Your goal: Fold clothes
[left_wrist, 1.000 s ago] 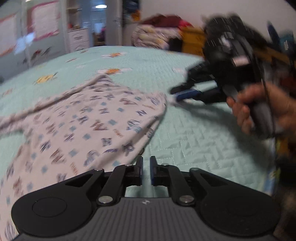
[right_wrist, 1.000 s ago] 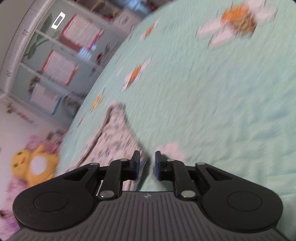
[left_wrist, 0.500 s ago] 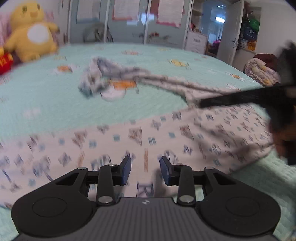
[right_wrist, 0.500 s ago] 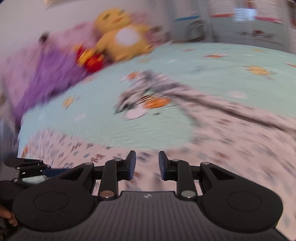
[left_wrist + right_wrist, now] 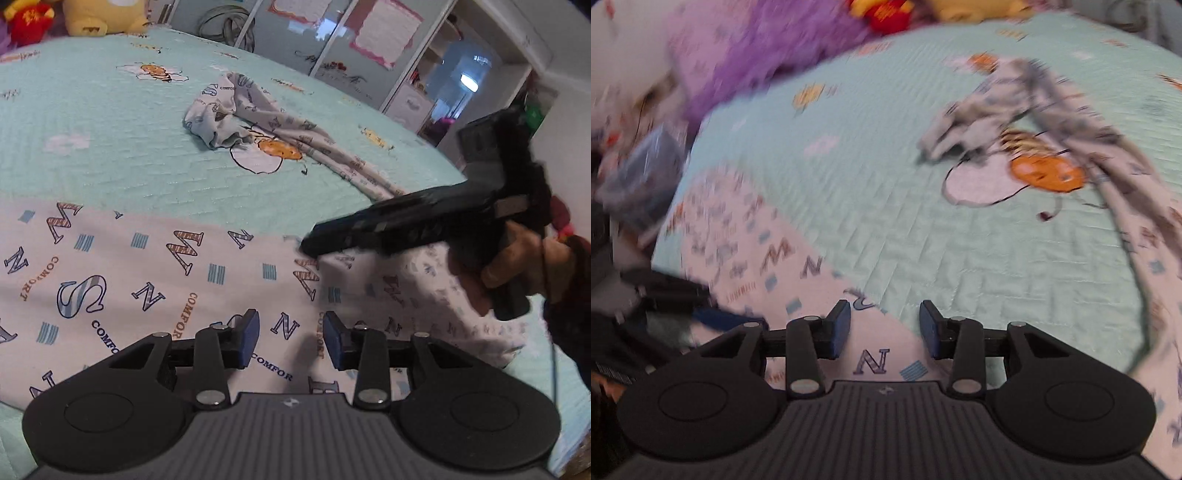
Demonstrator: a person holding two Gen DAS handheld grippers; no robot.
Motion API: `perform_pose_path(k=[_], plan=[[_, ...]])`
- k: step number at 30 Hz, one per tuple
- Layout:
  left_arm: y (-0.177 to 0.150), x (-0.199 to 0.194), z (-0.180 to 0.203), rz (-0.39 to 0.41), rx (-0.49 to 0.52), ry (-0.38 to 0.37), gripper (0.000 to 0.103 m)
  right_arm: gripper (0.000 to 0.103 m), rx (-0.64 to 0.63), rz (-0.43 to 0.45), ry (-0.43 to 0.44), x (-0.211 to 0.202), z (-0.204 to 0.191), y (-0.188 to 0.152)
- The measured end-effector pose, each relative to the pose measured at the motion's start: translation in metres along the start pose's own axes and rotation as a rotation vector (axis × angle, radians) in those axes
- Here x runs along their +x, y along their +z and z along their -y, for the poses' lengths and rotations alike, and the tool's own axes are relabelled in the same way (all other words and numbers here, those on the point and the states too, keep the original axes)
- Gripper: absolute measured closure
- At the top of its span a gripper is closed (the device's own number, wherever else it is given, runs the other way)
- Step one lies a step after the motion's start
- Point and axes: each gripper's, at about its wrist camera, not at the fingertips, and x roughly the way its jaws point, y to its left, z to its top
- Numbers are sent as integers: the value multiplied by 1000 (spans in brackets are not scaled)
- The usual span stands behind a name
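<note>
A white garment printed with letters (image 5: 155, 273) lies spread on the mint bedspread; one long part of it runs back to a crumpled bunch (image 5: 225, 118). My left gripper (image 5: 290, 338) is open just above the cloth. My right gripper (image 5: 884, 326) is open over the garment's edge (image 5: 871, 360); it also shows in the left wrist view (image 5: 310, 245), its tip near the cloth's far edge. The right wrist view is blurred.
The mint quilted bedspread (image 5: 110, 147) with bee prints covers the bed. Yellow and red plush toys (image 5: 99, 18) sit at the far edge. A purple blanket (image 5: 768, 48) lies at the bed's far left. Wardrobe doors (image 5: 332, 40) stand behind.
Both grippers have opened wider and swung toward the near part of the garment. The right gripper has come down to the cloth's far edge.
</note>
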Motion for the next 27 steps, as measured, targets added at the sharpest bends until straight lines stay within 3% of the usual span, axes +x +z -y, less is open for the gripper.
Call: perform_pose_path(k=[3,4,5,6,9,11,14,18,19,25,27], plan=[[7,-4,-10,-2,-62,-25,63,63,-52,-41,56,5,0,6],[9,-6,-14,-2,-82,-30,63,76,-52,-53,84,5,0,8],[10,-5,-17,-11,-95,-37,63,98,-62,-49,85,3,-2,8],[10,-4,-21,-17,-119,-49,63,100,-73,-45,87,1,-4,9],[12,-5,-32,-29,-188,-78,63,101,-105,-33,91,-5,-11,10],[16,-15,-36,4,-211,-89,63,102,-189,48,17,-21,-34,4],[28,-36,-41,119,-208,-64,63,102,-359,130,-115,-39,-79,-18],[34,-42,-53,112,-243,-39,62,103,-672,162,-326,-34,-133,-73],[34,-41,-54,105,-245,-30,62,103,-706,169,-344,-32,-139,-84],[34,-38,-32,167,-77,-11,58,103,-741,230,-384,-24,-147,-120],[34,-31,-34,159,-66,9,57,103,-780,245,-402,-20,-149,-127]])
